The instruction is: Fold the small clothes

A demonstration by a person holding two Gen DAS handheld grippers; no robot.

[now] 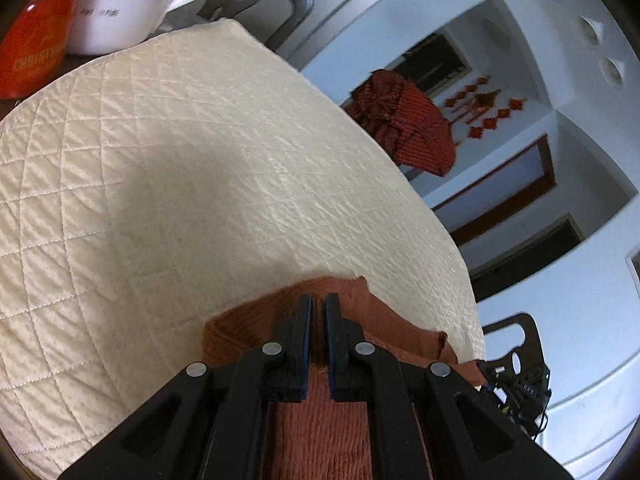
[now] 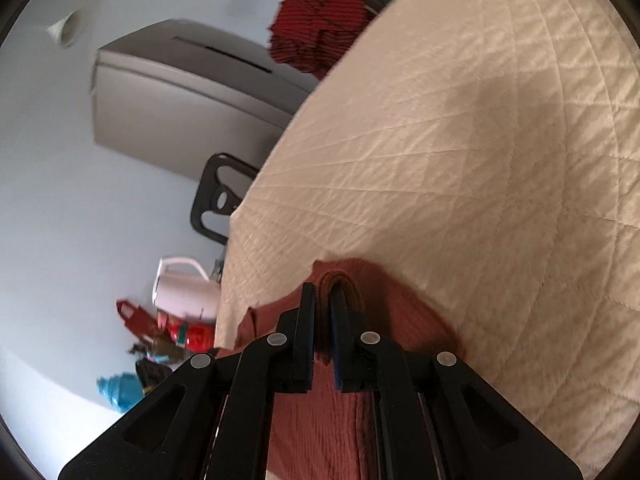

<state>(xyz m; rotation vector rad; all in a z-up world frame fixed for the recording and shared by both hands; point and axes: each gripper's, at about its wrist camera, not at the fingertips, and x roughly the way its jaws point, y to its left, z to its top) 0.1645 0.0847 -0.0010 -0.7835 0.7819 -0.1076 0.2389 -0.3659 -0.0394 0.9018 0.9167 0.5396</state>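
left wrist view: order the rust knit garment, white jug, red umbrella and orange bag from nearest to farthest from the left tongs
1. Rust knit garment: pinched in the left tongs.
2. Red umbrella: off the quilt's right edge, upper right.
3. White jug and orange bag: past the quilt's far end, upper left; too close to rank.

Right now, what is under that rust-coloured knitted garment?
The cream quilt lies under the garment, whose edge both hand-held grippers, left and right, pinch. What the quilt covers, and anything beneath the garment's middle, is hidden.
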